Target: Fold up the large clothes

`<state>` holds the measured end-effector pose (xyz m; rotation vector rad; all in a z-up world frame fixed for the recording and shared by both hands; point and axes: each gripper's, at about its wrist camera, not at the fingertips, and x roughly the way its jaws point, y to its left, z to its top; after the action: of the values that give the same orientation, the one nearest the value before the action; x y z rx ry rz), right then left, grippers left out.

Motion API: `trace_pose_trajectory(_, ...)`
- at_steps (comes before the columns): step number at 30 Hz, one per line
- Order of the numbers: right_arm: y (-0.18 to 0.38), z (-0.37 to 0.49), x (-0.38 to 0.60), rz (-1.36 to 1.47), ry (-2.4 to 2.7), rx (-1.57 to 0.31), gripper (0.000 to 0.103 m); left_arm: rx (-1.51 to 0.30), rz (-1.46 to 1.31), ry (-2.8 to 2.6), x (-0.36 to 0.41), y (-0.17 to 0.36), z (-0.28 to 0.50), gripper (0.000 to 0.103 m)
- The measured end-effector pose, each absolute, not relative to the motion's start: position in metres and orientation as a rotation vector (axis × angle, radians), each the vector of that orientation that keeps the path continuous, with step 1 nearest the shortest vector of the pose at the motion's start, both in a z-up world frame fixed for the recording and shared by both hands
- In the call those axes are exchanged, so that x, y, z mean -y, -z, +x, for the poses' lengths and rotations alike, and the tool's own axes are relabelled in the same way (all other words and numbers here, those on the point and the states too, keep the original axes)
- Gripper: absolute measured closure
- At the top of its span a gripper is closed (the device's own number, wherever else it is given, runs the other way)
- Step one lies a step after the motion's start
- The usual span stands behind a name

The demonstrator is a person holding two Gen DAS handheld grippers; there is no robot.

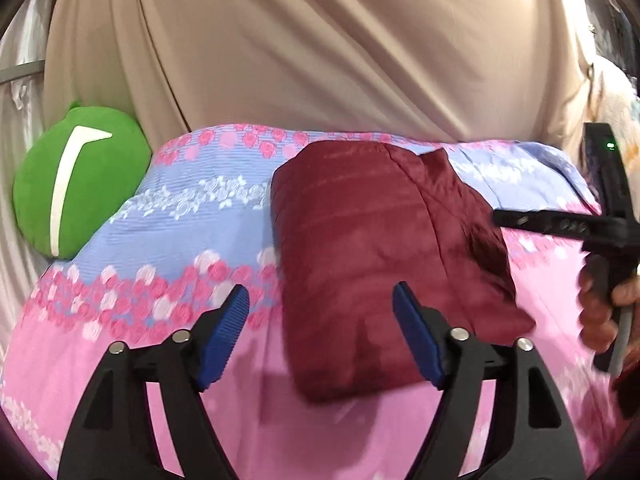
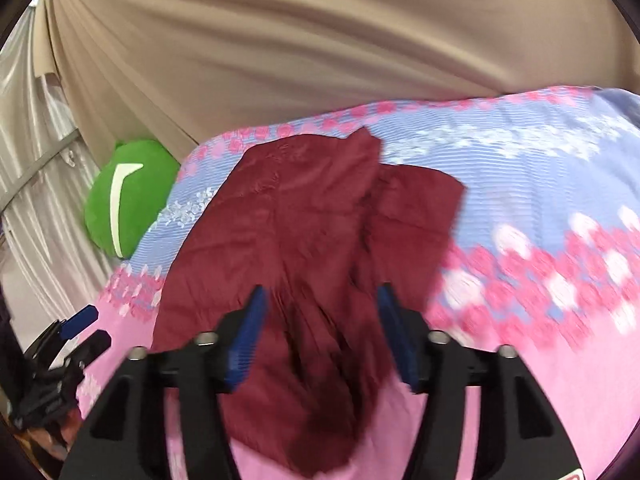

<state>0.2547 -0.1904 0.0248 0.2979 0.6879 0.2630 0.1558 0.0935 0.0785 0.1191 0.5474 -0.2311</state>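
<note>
A dark red garment [image 1: 384, 248] lies folded in a compact bundle on a pink and blue floral bedsheet [image 1: 192, 216]. My left gripper [image 1: 320, 320] is open and empty, hovering just above the garment's near left edge. The right gripper's black body shows at the right edge of the left wrist view [image 1: 600, 232], held in a hand. In the right wrist view the garment [image 2: 312, 232] lies under my right gripper [image 2: 320, 320], which is open with nothing between its blue pads. The left gripper shows at the lower left of that view [image 2: 84, 328].
A green round plush cushion [image 1: 76, 184] lies at the bed's far left corner, also in the right wrist view [image 2: 128, 196]. A beige curtain [image 1: 320, 48] hangs behind the bed. A white curtain [image 2: 36, 184] hangs to the left.
</note>
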Motion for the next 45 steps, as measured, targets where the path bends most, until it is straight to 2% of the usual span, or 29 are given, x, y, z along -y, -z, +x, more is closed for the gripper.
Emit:
trace_pose_trajectory(2,-0.017,0.277,0.175,0.283,-0.255,-0.735,0.042,-0.568,0.132,0.203,-0.081,-0.072,0.171,0.031)
trace_pose_trajectory(3,-0.009,0.286,0.169,0.265,-0.244,-0.762,0.073,-0.589,0.136,0.192,-0.074,-0.065,0.180,0.031)
trace_pose_trajectory(4,-0.005,0.290,0.167,0.264,-0.257,-0.769,0.086,-0.615,0.130,0.187,-0.069,-0.058,0.188,0.031)
trace_pose_trajectory(6,-0.012,0.281,0.171,0.286,-0.273,-0.711,0.095,-0.671,0.109,0.182,-0.066,-0.045,0.199,0.032)
trace_pose_trajectory(8,-0.018,0.269,0.179,0.284,-0.256,-0.651,0.096,-0.722,0.066,0.203,-0.066,-0.028,0.207,0.032)
trace_pose_trajectory(13,0.029,0.289,0.185,0.281,-0.198,-0.747,0.095,-0.684,0.129,0.165,-0.049,-0.015,0.200,0.029)
trace_pose_trajectory(16,0.023,0.286,0.181,0.280,-0.160,-0.752,0.093,-0.676,0.161,0.129,-0.043,-0.012,0.198,0.029)
trace_pose_trajectory(20,-0.006,0.249,0.180,0.280,-0.132,-0.678,0.077,-0.692,0.133,0.134,-0.050,-0.017,0.193,0.029)
trace_pose_trajectory(21,-0.008,0.240,0.180,0.273,-0.146,-0.674,0.063,-0.699,0.119,0.142,-0.055,-0.021,0.191,0.029)
trace_pose_trajectory(22,-0.008,0.230,0.180,0.269,-0.162,-0.677,0.055,-0.704,0.110,0.147,-0.058,-0.023,0.188,0.027)
trace_pose_trajectory(23,-0.007,0.222,0.180,0.268,-0.176,-0.682,0.044,-0.709,0.095,0.163,-0.065,-0.027,0.182,0.019)
trace_pose_trajectory(24,-0.001,0.213,0.182,0.275,-0.198,-0.705,0.040,-0.710,0.078,0.176,-0.071,-0.029,0.178,0.014)
trace_pose_trajectory(25,0.006,0.209,0.183,0.283,-0.217,-0.732,0.038,-0.711,0.056,0.195,-0.078,-0.030,0.173,0.008)
trace_pose_trajectory(27,0.024,0.203,0.191,0.340,-0.257,-0.793,0.034,-0.734,0.031,0.234,-0.090,-0.028,0.164,0.008)
trace_pose_trajectory(33,0.061,0.211,0.190,0.546,-0.388,-0.904,0.032,-0.803,0.125,0.159,-0.110,0.001,0.151,0.009)
trace_pose_trajectory(34,0.062,0.214,0.186,0.544,-0.397,-0.911,0.033,-0.794,0.130,0.134,-0.112,0.003,0.154,0.014)
trace_pose_trajectory(35,0.062,0.217,0.182,0.534,-0.399,-0.913,0.039,-0.790,0.132,0.121,-0.113,0.003,0.157,0.021)
trace_pose_trajectory(36,0.062,0.221,0.178,0.514,-0.396,-0.908,0.058,-0.789,0.131,0.103,-0.114,0.004,0.163,0.025)
trace_pose_trajectory(37,0.060,0.225,0.177,0.502,-0.397,-0.906,0.066,-0.789,0.121,0.099,-0.115,0.004,0.167,0.031)
trace_pose_trajectory(38,0.057,0.226,0.176,0.492,-0.391,-0.896,0.081,-0.800,0.106,0.113,-0.115,0.005,0.171,0.037)
trace_pose_trajectory(39,0.050,0.226,0.176,0.477,-0.384,-0.879,0.089,-0.826,0.079,0.144,-0.112,0.007,0.176,0.043)
trace_pose_trajectory(41,0.036,0.223,0.177,0.438,-0.352,-0.841,0.093,-0.849,0.062,0.185,-0.104,0.008,0.179,0.059)
trace_pose_trajectory(45,0.022,0.214,0.194,0.377,-0.248,-0.766,0.094,-0.841,0.126,0.257,-0.070,0.012,0.174,0.063)
